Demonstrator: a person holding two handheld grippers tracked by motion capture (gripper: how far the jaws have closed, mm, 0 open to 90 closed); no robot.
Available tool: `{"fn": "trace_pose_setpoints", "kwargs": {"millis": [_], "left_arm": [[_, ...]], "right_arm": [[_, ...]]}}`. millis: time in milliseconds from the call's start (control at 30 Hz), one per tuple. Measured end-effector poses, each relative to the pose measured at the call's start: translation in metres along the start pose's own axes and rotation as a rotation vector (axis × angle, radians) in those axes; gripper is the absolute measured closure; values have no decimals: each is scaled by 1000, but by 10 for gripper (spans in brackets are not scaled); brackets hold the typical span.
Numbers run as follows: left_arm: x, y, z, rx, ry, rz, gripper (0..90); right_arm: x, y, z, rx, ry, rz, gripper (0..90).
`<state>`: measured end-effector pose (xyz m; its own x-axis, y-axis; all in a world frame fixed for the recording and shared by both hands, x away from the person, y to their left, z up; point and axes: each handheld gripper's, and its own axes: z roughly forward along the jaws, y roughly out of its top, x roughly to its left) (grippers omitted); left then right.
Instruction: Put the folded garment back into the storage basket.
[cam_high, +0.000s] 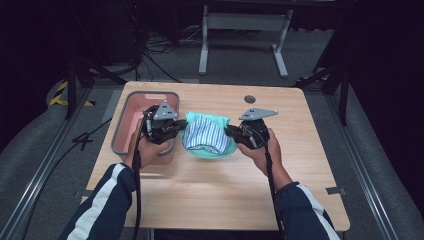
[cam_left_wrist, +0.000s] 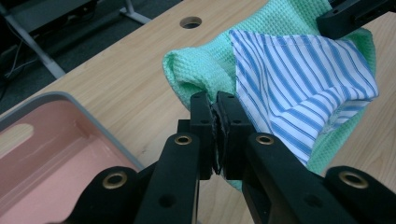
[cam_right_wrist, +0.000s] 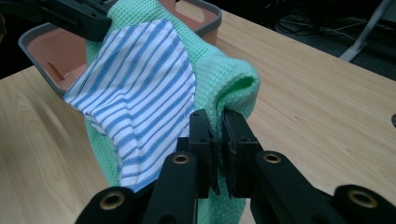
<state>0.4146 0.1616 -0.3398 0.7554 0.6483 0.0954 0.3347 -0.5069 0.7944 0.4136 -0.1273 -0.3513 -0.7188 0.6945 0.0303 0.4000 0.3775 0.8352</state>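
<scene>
Cloth bundle (cam_high: 209, 136) hangs pinched between left claw (cam_high: 181, 125) and right claw (cam_high: 229, 131).

A pink bin (cam_high: 122, 120) sits on the wooden table (cam_high: 225, 185).

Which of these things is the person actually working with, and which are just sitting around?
In use:
- green cloth
- striped cloth lying on it
- left tool, shut on the green cloth
- right tool, shut on the green cloth

Just lying about:
- pink bin
- table
- metal stand behind
</scene>
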Motion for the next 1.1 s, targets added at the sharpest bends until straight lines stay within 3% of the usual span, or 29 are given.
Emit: {"fn": "trace_pose_setpoints", "kwargs": {"millis": [333,500,733,967,1033,1100], "left_arm": [[16,-8,-20,-10,64,-37,861],[26,-17,-35,-35,102,-81,860],[42,-30,-48,-18,158,-118,860],[54,-41,-62,-16,190,-146,860],[58,-44,-67,-23,194,-172,860],[62,-46,-71,-11,205,-166,860]], "right_arm": [[13,22,16,-10,39,-31,834],[23,35,33,-16,67,-40,834],[38,52,50,-16,101,-56,834],[52,66,69,0,121,-80,834],[58,71,76,7,128,-91,834],[62,74,80,9,133,-94,834]]}}
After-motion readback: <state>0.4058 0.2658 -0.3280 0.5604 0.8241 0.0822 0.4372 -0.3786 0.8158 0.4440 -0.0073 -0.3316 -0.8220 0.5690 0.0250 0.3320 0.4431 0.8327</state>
